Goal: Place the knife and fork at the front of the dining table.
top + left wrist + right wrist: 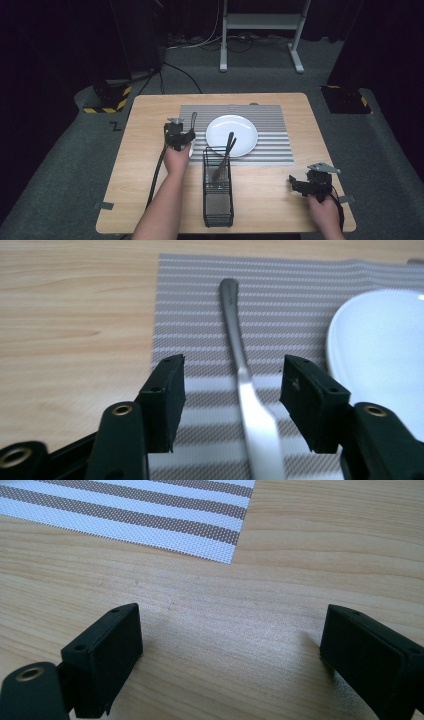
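progress: table-setting job, prob abt a third in. One piece of cutlery was already lying flat on the striped placemat, just left of the white plate, handle pointing away from me. Couldn't tell fork vs spoon, the head end was hidden under my gripper.

left to do: at least 2 more utensils were sitting in the black wire caddy, handles leaning over the plate rim. Those needed to come out and go beside the plate, my guess.

left hand-held gripper: abt half open, pads standing off both sides of the cutlery w/ clear gaps, so not gripping anything. The handle ran right up the middle between the jaws, resting on the mat. In the high view it sat over the mat's left edge, next to the plate.

right hand-held gripper: wide open, nothing in it, nothing touched. Just bare bench between the jaws, mat corner further off. High view had it parked near the bench's front-right corner, well apart from caddy and plate.

next, imo: left goes to the caddy for another piece, or right finally does smth.

risk: caddy's narrow and the handles cross, so could snag two at once.
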`<move>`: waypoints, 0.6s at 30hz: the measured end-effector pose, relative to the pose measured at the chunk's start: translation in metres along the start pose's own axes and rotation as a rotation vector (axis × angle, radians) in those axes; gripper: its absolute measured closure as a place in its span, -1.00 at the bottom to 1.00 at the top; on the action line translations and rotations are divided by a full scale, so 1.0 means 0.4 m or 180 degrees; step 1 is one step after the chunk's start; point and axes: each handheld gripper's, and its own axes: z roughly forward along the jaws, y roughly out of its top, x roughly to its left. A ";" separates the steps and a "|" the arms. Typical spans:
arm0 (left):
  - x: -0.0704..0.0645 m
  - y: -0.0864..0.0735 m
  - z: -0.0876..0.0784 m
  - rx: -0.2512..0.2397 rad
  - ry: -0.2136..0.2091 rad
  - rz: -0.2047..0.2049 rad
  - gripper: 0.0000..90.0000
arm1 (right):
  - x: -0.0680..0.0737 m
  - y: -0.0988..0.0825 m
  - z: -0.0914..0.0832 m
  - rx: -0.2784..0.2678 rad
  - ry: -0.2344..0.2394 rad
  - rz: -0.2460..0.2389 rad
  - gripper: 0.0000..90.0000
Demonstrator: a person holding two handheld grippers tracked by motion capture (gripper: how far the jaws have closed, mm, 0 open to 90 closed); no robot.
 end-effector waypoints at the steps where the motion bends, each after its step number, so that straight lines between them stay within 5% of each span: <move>1: 0.006 -0.010 -0.010 -0.0015 -0.0004 0.0017 -0.08 | 0.000 0.000 0.000 0.0001 0.0000 -0.0001 -0.78; 10: 0.045 -0.102 -0.085 -0.0002 -0.0124 0.0084 -0.31 | 0.001 0.000 0.000 0.0002 0.0002 -0.0001 -0.79; 18: 0.082 -0.194 -0.157 0.0118 -0.0073 0.0275 -0.47 | 0.000 0.000 0.000 0.0000 0.0006 0.0002 -0.78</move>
